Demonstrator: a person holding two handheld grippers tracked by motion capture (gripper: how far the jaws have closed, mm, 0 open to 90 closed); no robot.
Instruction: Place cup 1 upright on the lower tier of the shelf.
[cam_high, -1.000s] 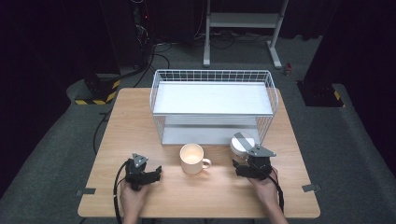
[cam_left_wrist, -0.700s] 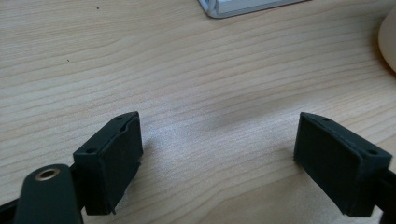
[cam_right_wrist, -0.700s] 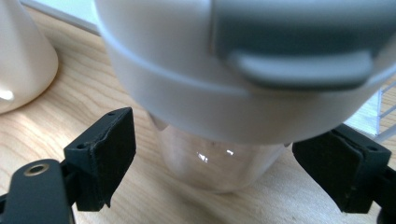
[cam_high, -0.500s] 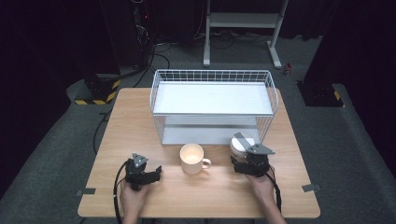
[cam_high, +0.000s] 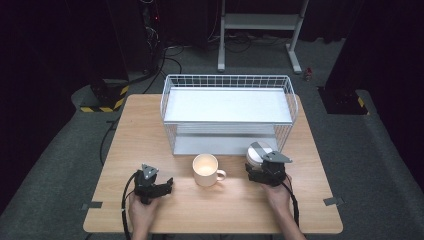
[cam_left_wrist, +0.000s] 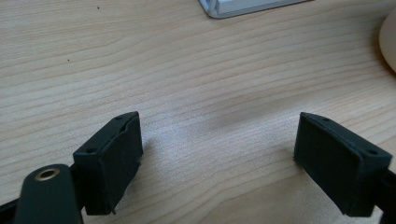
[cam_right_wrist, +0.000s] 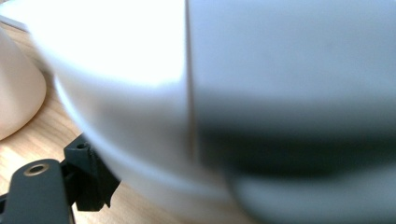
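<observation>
The white wire basket (cam_high: 227, 112) holds a white shelf, and the cream mug (cam_high: 206, 169) before it points its handle right. The left gripper (cam_high: 152, 184) rests open on the table (cam_high: 125, 130); the right gripper (cam_high: 267, 171) sits against a grey-and-white round container (cam_high: 257, 152), its grip unclear

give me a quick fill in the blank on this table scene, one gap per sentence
1. The mug stands on the table in front of the wire ____.
2. The left claw is ____, with nothing between its jaws.
3. The mug's handle points toward the ____ claw.
4. The right claw is around a grey-and-white ____.

Missing words: rack; open; right; cup
</observation>
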